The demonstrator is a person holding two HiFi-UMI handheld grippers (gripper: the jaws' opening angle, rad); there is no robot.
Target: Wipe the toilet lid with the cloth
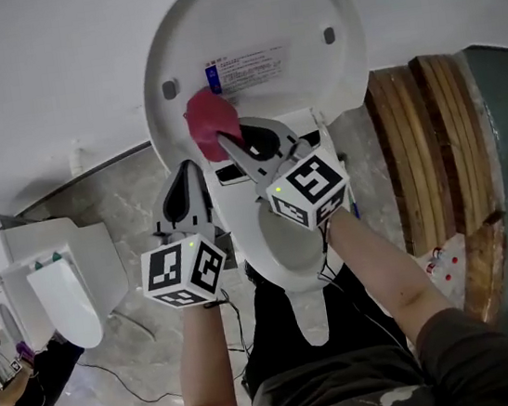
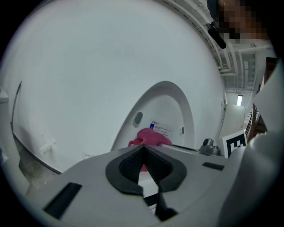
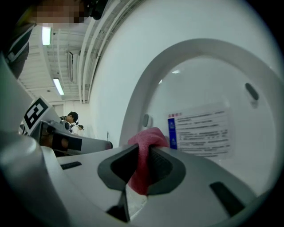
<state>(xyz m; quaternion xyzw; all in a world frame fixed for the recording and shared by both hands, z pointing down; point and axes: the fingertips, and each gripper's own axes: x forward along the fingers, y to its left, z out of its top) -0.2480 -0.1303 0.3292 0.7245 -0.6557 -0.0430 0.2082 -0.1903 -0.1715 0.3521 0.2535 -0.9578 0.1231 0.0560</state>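
The white toilet lid point(image 1: 247, 20) stands raised, its inner face with a printed label point(image 1: 249, 68) towards me. A pink cloth point(image 1: 210, 117) is pressed on the lid's lower left part, just left of the label. My right gripper point(image 1: 222, 138) is shut on the cloth point(image 3: 143, 146), which bulges out between its pads in the right gripper view. My left gripper point(image 1: 191, 167) hovers lower left of the cloth, jaws shut with nothing in them. In the left gripper view the cloth point(image 2: 151, 136) and lid point(image 2: 164, 104) lie just beyond its tips point(image 2: 144, 148).
The toilet bowl and seat point(image 1: 290, 248) lie below the grippers. A second white toilet point(image 1: 59, 281) stands at the left. Wooden boards point(image 1: 430, 154) lean at the right. A black cable point(image 1: 130, 388) runs over the grey floor. White wall fills the space behind the lid.
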